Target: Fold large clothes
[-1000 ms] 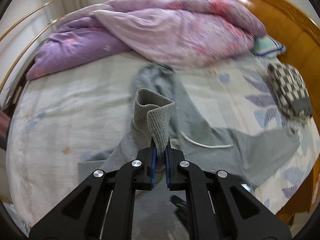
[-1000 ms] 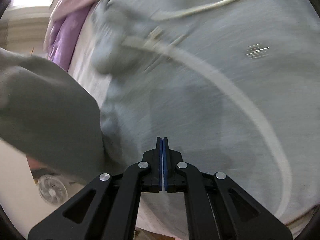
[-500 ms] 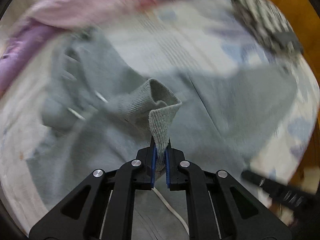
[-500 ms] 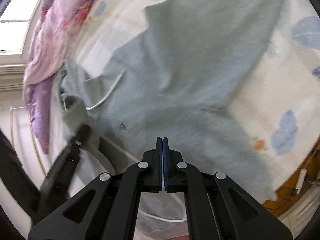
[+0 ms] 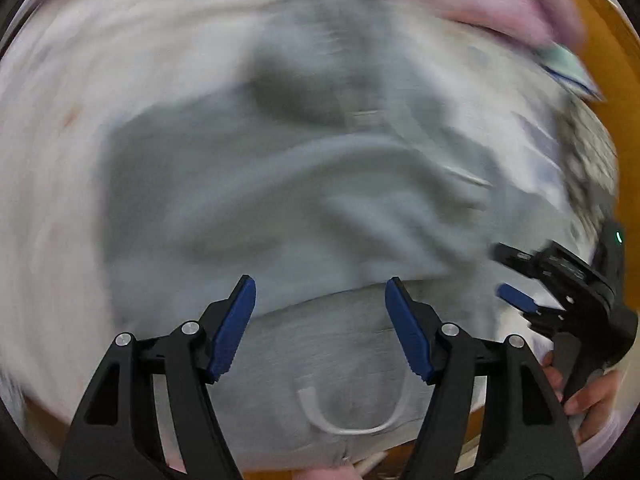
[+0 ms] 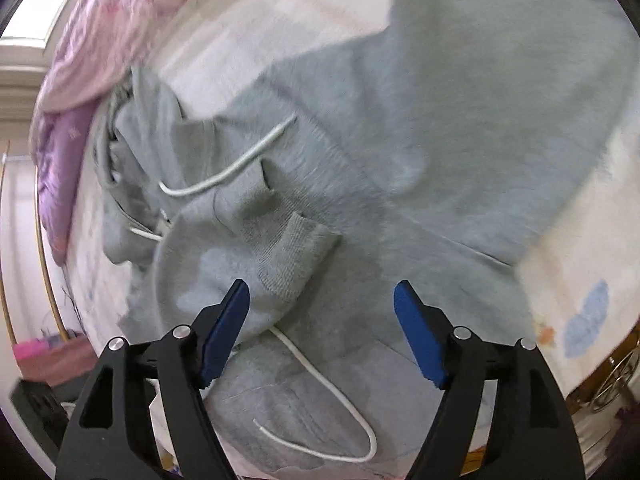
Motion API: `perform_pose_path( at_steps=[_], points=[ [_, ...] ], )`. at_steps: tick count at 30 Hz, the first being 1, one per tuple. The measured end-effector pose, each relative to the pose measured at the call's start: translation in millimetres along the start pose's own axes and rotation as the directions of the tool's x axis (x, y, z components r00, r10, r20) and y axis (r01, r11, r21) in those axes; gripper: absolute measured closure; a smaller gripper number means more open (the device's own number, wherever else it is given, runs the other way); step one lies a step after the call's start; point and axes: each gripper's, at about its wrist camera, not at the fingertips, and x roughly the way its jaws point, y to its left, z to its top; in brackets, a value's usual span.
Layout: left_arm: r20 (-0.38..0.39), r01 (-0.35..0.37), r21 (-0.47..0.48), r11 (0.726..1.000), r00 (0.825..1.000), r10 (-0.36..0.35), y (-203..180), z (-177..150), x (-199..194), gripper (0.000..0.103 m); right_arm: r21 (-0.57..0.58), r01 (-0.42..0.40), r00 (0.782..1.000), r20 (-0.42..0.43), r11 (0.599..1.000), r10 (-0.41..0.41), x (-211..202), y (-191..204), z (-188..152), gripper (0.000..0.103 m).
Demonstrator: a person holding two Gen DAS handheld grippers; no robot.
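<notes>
the pale floral bed sheet [image 6: 576,240] carries the grey hoodie [image 6: 460,128], spread flat with one ribbed cuff [image 6: 296,256] folded onto its body. left gripper [image 5: 320,300] and right gripper [image 6: 322,302] point down over it, jaws opening wide, nothing between them.

Your right tongs [image 6: 322,312] point down over the grey hoodie [image 6: 400,140] spread on the bed [image 6: 568,248], their blue pads opening with only flat fabric below them and nothing gripped. A sleeve lies folded across the body, its ribbed cuff [image 6: 296,256] resting just ahead of the left pad, and a white drawstring [image 6: 320,376] loops over the cloth near you. A pink and purple quilt [image 6: 100,40] is bunched along the far edge.
</notes>
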Motion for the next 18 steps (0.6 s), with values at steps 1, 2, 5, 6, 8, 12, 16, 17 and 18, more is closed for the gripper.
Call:
perform_pose_path(
  at_steps=[1,2,5,6,8,12,16,17,18],
  points=[
    [-0.018,-0.007,-0.045,0.999,1.000,0.006,14,-2,1,0.034,-0.001,0.014,1.000,-0.010,1.000,-0.014,8,2,3,0.031],
    [-0.030,-0.002,-0.101,0.995,1.000,-0.001,32,-3,3,0.034,0.003,0.026,0.999,-0.019,1.000,-0.026,15,3,5,0.031],
    [-0.050,-0.004,-0.275,0.961,0.999,-0.010,81,-10,17,0.034,0.044,0.002,0.999,-0.048,0.999,0.000,32,7,14,0.031],
    [-0.072,-0.004,-0.357,0.934,0.997,-0.023,100,-13,24,0.034,0.056,-0.018,0.999,-0.040,0.998,0.020,34,10,16,0.031],
    [-0.080,-0.010,-0.505,0.863,0.996,-0.035,128,-21,29,0.035,0.052,-0.082,0.997,-0.007,0.995,0.083,33,16,18,0.046],
    [-0.067,0.006,-0.676,0.737,0.995,-0.070,165,-36,39,0.087,0.099,-0.145,0.989,0.007,0.984,0.145,35,12,15,0.092],
    [-0.054,-0.021,-0.651,0.759,0.998,-0.019,175,-38,28,0.103,0.084,-0.081,0.995,0.067,0.993,0.076,5,-4,4,0.094],
    [-0.056,-0.051,-0.622,0.781,0.998,0.020,174,-38,23,0.103,0.079,-0.048,0.996,0.075,0.996,0.042,-1,-9,1,0.094],
    [-0.065,-0.080,-0.599,0.797,0.997,0.052,174,-38,20,0.103,0.079,-0.016,0.997,0.074,0.997,0.010,-1,-18,-1,0.094]
  ],
)
